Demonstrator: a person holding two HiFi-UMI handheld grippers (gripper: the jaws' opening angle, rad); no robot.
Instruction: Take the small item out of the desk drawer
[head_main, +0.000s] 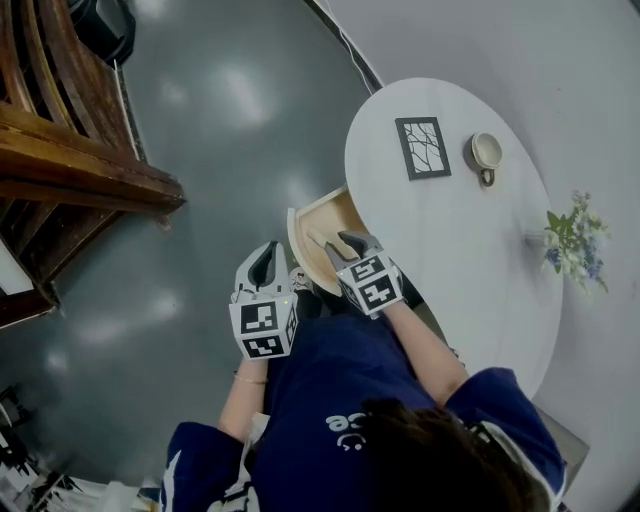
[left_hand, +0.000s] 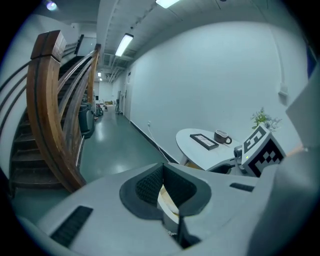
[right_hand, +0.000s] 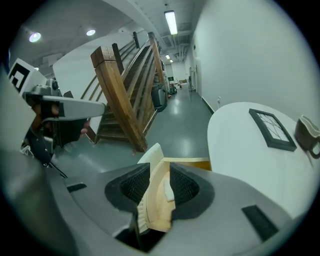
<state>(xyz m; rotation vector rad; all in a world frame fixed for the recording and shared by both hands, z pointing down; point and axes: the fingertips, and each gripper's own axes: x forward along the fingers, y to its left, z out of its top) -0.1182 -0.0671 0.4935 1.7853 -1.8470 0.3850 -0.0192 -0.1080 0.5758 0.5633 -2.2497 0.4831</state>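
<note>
1. At the far left we see a wooden staircase (head_main: 70, 170) standing on the grey floor (head_main: 220, 130).
2. The left tool (head_main: 263, 262) hangs over the floor, just to the left of the drawer and apart from it. In the left gripper view its pads (left_hand: 147, 186) meet at the tips, so this tool is closed, and we see nothing gripped in it.
3. The drawer (head_main: 322, 232) stands open under the edge of the white counter (head_main: 470, 270). It is of pale wood inside.
4. The right tool (head_main: 347, 243) points down into the open drawer. In the right gripper view its jaws stand partly apart, and they clamp nothing.
5. The small white item (right_hand: 167, 189) lies inside the drawer. In that view it shows in the gap between the two jaws, just beside the pad on the right. We cannot tell whether this pad touches it.
6. On the counter, further right, a framed picture (head_main: 422, 147) lies flat and a cup (head_main: 487, 154) stands beside it. Some flowers (head_main: 575, 240) stand near the far right edge, well apart from both tools.
</note>
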